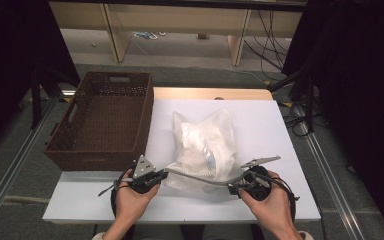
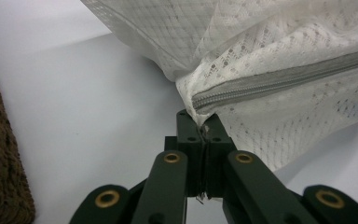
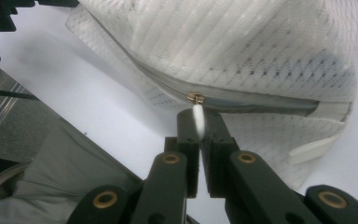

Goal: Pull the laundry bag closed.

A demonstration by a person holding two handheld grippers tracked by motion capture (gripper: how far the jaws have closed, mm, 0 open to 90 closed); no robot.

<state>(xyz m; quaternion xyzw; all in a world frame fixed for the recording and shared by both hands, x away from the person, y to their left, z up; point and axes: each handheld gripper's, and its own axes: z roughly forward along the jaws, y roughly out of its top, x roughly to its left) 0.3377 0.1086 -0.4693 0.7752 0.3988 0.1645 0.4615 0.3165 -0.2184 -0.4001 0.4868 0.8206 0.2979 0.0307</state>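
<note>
A white mesh bag (image 1: 203, 136) lies in the middle of the white table (image 1: 262, 122), its grey zipper (image 1: 200, 178) along the near edge. My left gripper (image 1: 164, 174) is at the zipper's left end, shut on the bag's corner fabric (image 2: 196, 105) right beside the zipper (image 2: 279, 78). At the zipper's right end is my right gripper (image 1: 233, 188). In the right gripper view its jaws are shut on the white pull tab (image 3: 198, 117), which hangs from the brass slider (image 3: 195, 97). The zipper (image 3: 261, 103) looks closed to the right of the slider.
A brown wicker basket (image 1: 97, 160) with nothing in it stands on the table's left, its wall close to my left hand (image 1: 130, 200). The table's near edge runs just under both hands. Floor rails (image 1: 10, 170) flank the table.
</note>
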